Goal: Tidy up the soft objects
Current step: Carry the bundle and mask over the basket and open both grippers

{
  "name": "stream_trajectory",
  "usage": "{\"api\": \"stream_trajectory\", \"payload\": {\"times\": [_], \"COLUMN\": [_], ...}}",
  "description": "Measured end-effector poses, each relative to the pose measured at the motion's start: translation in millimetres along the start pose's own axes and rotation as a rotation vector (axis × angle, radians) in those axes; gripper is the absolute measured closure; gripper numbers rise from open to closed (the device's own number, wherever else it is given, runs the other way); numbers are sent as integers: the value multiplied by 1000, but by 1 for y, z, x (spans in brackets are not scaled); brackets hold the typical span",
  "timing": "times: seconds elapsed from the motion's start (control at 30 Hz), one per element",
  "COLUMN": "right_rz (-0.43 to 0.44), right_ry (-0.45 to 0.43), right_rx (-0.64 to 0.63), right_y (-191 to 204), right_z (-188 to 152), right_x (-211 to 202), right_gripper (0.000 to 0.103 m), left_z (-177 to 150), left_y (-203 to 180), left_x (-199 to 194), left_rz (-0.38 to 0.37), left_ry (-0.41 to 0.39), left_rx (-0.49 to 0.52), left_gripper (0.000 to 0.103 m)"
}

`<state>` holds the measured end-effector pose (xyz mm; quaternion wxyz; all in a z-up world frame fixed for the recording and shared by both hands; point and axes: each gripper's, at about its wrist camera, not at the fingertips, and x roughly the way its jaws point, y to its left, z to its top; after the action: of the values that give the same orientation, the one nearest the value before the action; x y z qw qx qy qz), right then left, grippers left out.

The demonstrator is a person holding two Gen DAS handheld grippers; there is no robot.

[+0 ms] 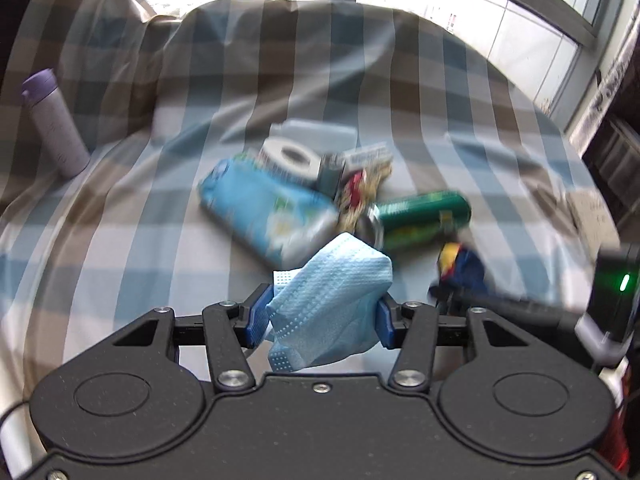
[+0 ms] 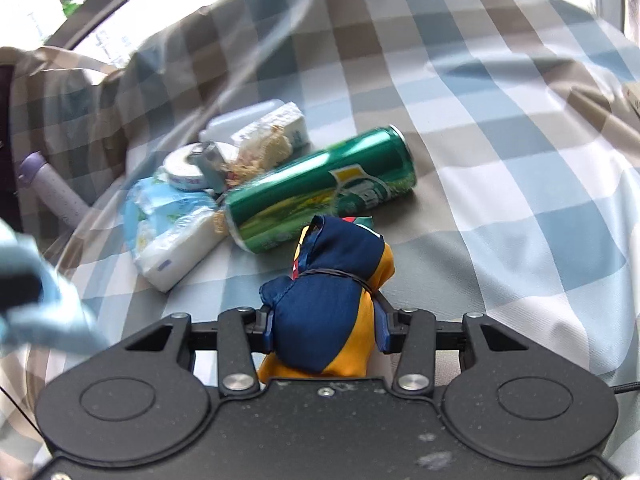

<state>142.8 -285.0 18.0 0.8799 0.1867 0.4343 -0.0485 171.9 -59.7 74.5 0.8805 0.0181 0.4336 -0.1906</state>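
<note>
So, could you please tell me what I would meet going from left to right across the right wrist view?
Purple bottle → blue tissue pack → green can lying on its side. Nearer the camera, the right gripper holds a navy and yellow cloth bundle.

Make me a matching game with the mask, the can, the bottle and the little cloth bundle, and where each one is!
Things:
1. blue face mask
2. green can
3. purple bottle
4. navy and orange cloth bundle

Places:
a. lying on its side on the checked cloth
b. held in the right gripper
c. standing far off at the left
d. held in the left gripper

Pairs: 1-d, 2-a, 3-c, 4-b
</note>
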Motion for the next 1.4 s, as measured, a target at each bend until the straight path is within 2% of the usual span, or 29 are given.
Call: {"api": "stream_trajectory", "payload": {"times": [0.1,0.2,0.37,0.5,0.57,0.6,0.67,0.7,0.73,0.9,1.13,1.4], "right_rz": [47,138,178,184,182,179,169,168,166,147,114,100], "right_ry": [-64,-72,-22,44,53,53,36,24,16,3,24,48], "right_rx": [-24,5,-37,-98,-130,-140,-146,-149,-147,-137,-120,-119], "right_y": [3,0,15,35,43,47,51,52,52,49,47,48], "right_z": [-21,-52,-103,-132,-141,-144,-149,-149,-148,-145,-145,-144], "right_x": [-27,-56,-95,-110,-116,-119,-126,-129,-132,-139,-136,-129], "right_gripper": [60,60,59,59,56,53,47,43,40,40,40,38], "left_z": [-37,-73,-110,-131,-140,-143,-148,-151,-153,-162,-168,-162], "left_y": [4,8,6,5,4,4,4,6,8,16,19,25], "left_x": [-11,-19,-27,-33,-35,-35,-37,-38,-39,-42,-45,-48], "left_rz": [35,55,70,44,36,40,72,90,96,82,83,125], "left_ry": [-2,14,37,59,66,65,50,44,39,48,56,27], "left_rx": [20,21,33,39,40,45,45,44,42,13,6,16], "left_gripper": [53,53,52,52,40,37,25,24,24,23,22,21]}}
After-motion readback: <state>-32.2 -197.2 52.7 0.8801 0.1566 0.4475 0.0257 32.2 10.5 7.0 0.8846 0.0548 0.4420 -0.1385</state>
